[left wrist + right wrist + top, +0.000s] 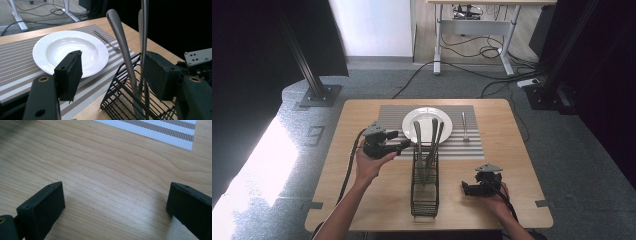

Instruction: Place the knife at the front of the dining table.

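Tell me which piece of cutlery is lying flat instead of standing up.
The fork on the placemat, right of the plate; the others stand upright in the wire caddy.

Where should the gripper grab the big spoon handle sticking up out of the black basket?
Probably the bare upper handle, above the wire basket, since the lower part sits inside the mesh. It stands nearly upright, leaning slightly, so come from the side with one jaw on each flat face. The left gripper is already open around it, so it seems best placed.
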